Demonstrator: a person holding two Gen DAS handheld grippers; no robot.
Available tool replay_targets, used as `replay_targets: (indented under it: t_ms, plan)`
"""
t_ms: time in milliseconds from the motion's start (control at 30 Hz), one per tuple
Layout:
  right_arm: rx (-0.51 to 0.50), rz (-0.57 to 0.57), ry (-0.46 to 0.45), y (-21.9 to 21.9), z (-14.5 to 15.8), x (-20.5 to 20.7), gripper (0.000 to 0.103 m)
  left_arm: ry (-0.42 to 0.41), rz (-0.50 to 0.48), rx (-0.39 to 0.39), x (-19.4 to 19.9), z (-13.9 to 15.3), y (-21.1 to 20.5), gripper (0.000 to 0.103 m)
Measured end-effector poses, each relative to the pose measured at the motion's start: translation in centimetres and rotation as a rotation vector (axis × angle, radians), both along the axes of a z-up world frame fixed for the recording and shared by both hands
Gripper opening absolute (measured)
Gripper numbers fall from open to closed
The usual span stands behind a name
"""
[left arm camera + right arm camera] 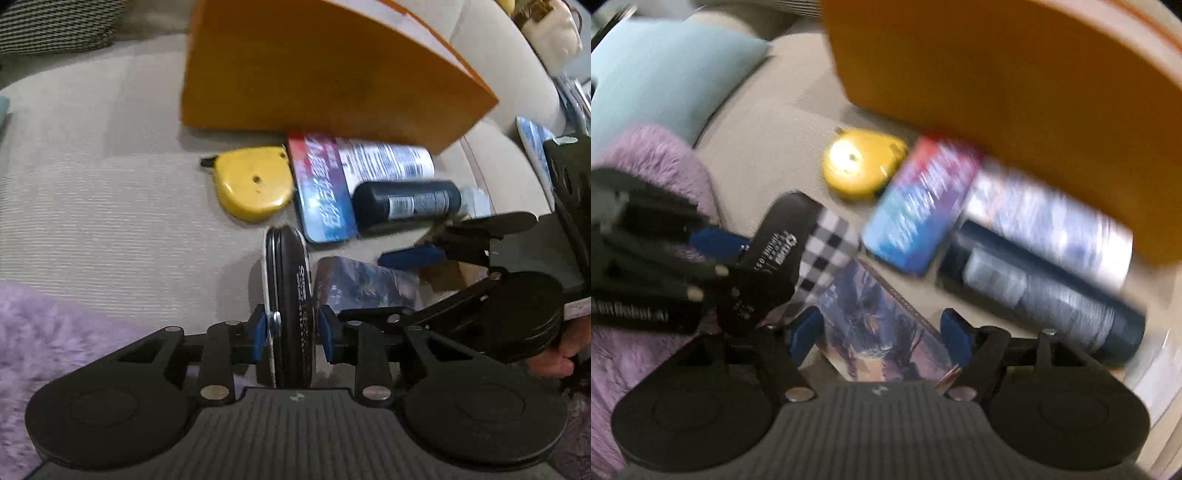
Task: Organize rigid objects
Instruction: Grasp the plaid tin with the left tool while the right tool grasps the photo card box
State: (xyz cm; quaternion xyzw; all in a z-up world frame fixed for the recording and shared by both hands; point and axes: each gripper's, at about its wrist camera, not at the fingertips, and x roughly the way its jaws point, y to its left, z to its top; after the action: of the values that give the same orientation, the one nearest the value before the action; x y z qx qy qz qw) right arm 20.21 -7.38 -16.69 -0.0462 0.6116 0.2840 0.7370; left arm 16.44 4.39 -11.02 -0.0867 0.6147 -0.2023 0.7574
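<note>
My left gripper [291, 330] is shut on a flat black case [291, 295], held on edge between the blue pads. The right wrist view shows that case's [783, 251] checkered face. My right gripper [879, 336] stands open astride a flat card with purple-blue artwork [875, 332] lying on the sofa; its pads do not press it. Beyond lie a yellow tape measure [255, 184], a blue and red tin [321, 188], a white labelled can [388, 158] and a dark bottle [406, 203]. The right wrist view is blurred.
An orange box [314, 66] stands right behind the row of objects on the beige sofa seat [92, 184]. A purple fluffy blanket [44, 332] covers the near left. A pale blue cushion [665, 66] lies far left. A hand [554, 362] shows at the right.
</note>
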Motion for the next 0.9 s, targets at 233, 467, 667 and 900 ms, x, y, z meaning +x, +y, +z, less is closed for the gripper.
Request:
replay_targets:
  t_ms: [233,467,667,900]
  plan:
    - [0.042,-0.120,0.066,-2.9,-0.7,-1.3,0.054,0.016,0.011,0.012,0.0,-0.7,-0.5,0.029]
    - [0.069,-0.147,0.048,-4.1,1.6,-2.0,0.000,0.012,0.033,0.013,-0.2,-0.6,-0.2,0.026]
    - [0.012,-0.102,-0.048,-2.8,2.7,-3.3,0.016,0.009,0.029,0.018,-0.2,-0.6,-0.4,0.026]
    - [0.006,-0.107,0.011,-2.6,0.1,-2.0,0.048,-0.003,0.004,0.045,-0.4,-0.5,-0.9,0.026]
